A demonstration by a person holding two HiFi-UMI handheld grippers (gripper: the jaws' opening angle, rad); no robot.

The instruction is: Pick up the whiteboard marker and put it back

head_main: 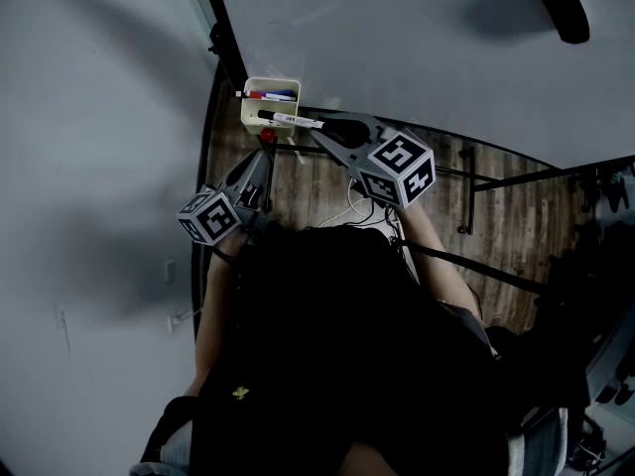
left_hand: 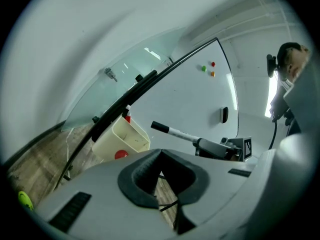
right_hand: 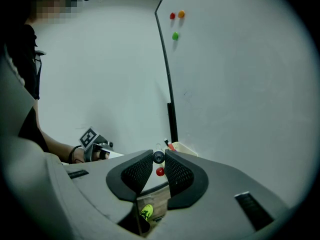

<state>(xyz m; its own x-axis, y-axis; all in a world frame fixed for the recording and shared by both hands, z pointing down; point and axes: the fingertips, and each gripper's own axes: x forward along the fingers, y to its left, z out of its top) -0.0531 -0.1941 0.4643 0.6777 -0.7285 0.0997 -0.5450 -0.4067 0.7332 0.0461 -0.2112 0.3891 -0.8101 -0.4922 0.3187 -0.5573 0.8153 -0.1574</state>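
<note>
White board point(head_main: 417, 58) fills the wall before us, and at its edge hangs a cream box point(head_main: 246, 117) with several coloured pens point(head_main: 270, 95) inside. Our right gripper point(right_hand: 158, 157) reaches toward the board and pinches the whiteboard marker point(head_main: 290, 119), held level close to the box, not in it. Our left gripper point(left_hand: 161, 156) hangs lower, jaws pressed together, empty.
</note>
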